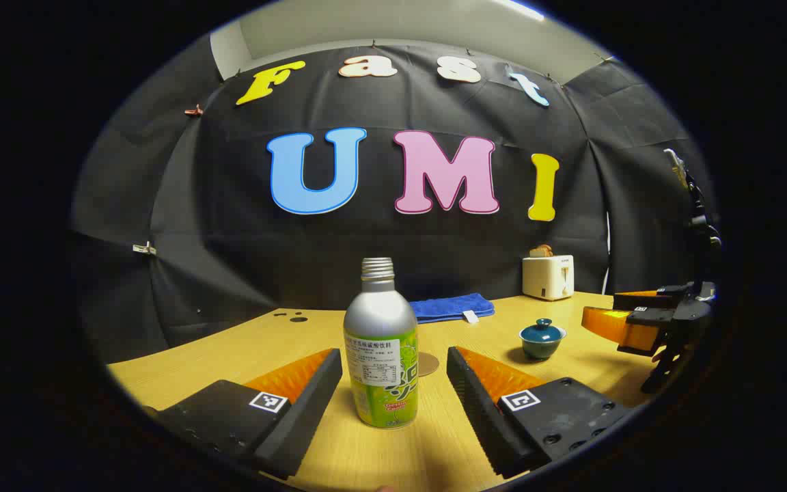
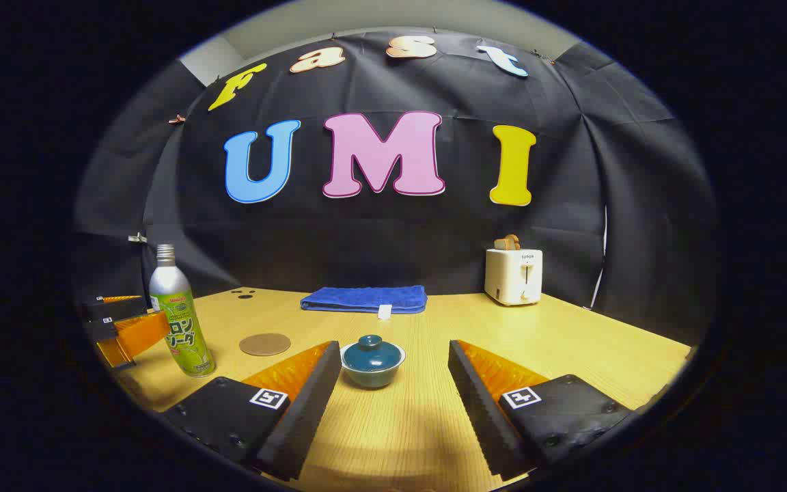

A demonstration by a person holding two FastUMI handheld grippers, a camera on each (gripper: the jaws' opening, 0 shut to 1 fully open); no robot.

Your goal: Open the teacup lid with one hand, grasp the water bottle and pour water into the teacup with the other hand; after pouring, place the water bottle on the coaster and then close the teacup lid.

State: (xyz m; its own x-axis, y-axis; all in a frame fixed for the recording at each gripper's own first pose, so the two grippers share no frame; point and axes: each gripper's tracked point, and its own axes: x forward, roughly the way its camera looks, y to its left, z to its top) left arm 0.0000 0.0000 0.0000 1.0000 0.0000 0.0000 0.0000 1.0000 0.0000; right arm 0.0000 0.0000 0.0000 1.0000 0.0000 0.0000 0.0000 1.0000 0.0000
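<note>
Approach phase, lid still on: left gripper wide, straddling the upright water bottle untouched; right gripper wide before the teacup, best lowered centred over the lid knob, coaster near the bottle.

Silver water bottle with green patterned label ahead of me; teal teacup, lid same teal; blue towel; cream toaster; coaster probably tan; light wood-grain table.
</note>
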